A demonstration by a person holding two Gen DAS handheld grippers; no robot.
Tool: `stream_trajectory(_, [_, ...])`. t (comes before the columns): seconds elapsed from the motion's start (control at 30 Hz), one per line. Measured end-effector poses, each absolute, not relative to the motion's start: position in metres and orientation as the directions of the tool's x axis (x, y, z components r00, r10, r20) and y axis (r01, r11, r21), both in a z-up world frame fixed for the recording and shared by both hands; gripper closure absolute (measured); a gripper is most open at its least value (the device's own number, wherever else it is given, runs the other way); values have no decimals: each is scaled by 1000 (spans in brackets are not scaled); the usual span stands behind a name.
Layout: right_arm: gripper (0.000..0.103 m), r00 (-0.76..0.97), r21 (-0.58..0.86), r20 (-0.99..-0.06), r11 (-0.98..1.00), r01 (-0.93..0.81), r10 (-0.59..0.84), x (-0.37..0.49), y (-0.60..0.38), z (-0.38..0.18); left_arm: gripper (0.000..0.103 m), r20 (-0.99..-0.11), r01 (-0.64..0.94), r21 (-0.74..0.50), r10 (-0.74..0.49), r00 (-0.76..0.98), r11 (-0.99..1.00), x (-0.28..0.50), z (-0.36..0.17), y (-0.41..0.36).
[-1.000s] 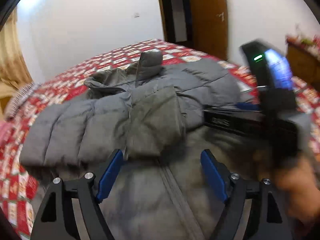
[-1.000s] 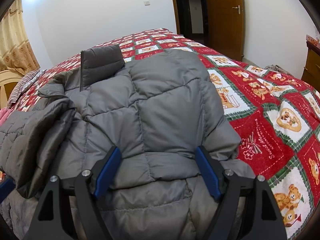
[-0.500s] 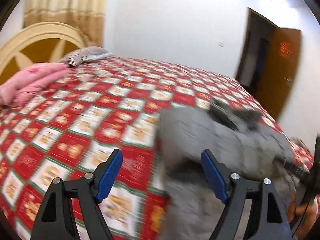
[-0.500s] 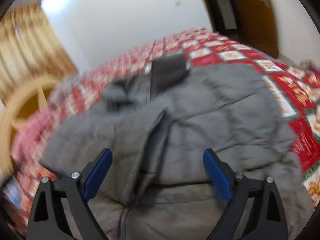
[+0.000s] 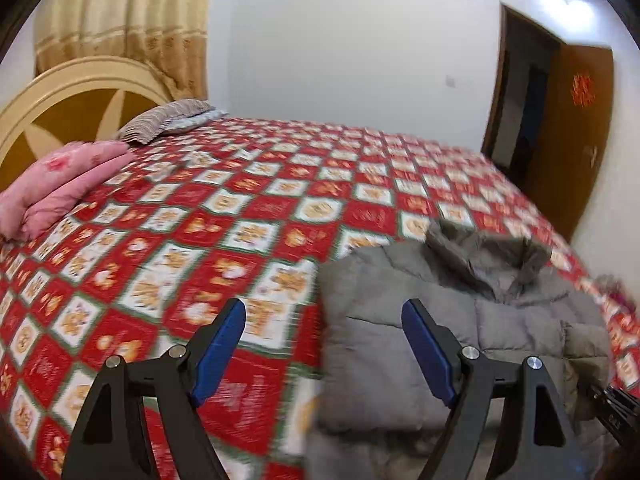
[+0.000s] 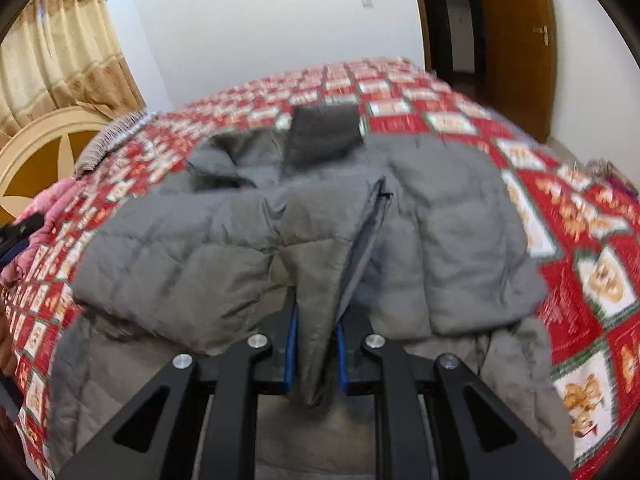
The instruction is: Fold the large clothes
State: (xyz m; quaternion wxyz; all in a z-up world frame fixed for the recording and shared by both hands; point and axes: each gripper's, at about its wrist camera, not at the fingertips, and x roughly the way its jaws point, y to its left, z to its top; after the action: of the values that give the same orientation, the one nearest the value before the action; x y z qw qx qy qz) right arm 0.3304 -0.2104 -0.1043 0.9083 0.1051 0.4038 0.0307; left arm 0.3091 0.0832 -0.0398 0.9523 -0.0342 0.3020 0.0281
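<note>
A grey quilted puffer jacket point(image 6: 224, 256) lies on the bed, one sleeve folded across its front, collar at the far end. My right gripper point(image 6: 314, 344) is shut on the cuff end of that folded sleeve point(image 6: 320, 280), near the jacket's middle. In the left wrist view the jacket point(image 5: 400, 320) lies to the right. My left gripper point(image 5: 324, 344) is open and empty, hovering over the jacket's left edge and the bedspread.
The bed has a red and white patterned bedspread point(image 5: 240, 208). A pink folded quilt point(image 5: 60, 188) and a striped pillow point(image 5: 168, 120) lie by the round headboard point(image 5: 72, 92). A brown door point(image 6: 516, 40) stands open at the far right.
My right gripper has closed on the jacket's folded sleeve. My left gripper has swung left, away from the jacket's middle, and stays open.
</note>
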Motion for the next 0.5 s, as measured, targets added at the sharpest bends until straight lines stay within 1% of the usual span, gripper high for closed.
stream_trajectory(0.13, [82, 650, 233, -746, 971, 45, 149, 328, -218, -125, 22, -671, -92, 39, 94, 735, 995, 334, -90, 55])
stream_trajectory(0.2, [81, 648, 242, -745, 969, 41, 158, 328, -221, -127, 22, -696, -109, 75, 130, 706, 991, 338, -113, 51])
stream_trajectory(0.23, [80, 646, 253, -744, 967, 37, 170, 329, -222, -129, 21, -700, -115, 86, 142, 700, 990, 338, -125, 52])
stream_trajectory(0.33, [80, 647, 300, -734, 954, 33, 208, 332, -231, -136, 20, -731, -128, 44, 119, 671, 991, 343, -137, 60])
stream_trajectory(0.37, [80, 648, 305, -731, 952, 32, 213, 331, -232, -137, 16, -738, -134, 35, 116, 665, 990, 345, -139, 62])
stream_trajectory(0.47, [79, 644, 302, -735, 953, 31, 212, 332, -232, -138, 11, -750, -150, 24, 117, 651, 988, 345, -144, 65])
stream_trajectory(0.5, [76, 639, 299, -739, 954, 27, 214, 332, -232, -136, 11, -752, -152, 15, 111, 650, 988, 344, -144, 66])
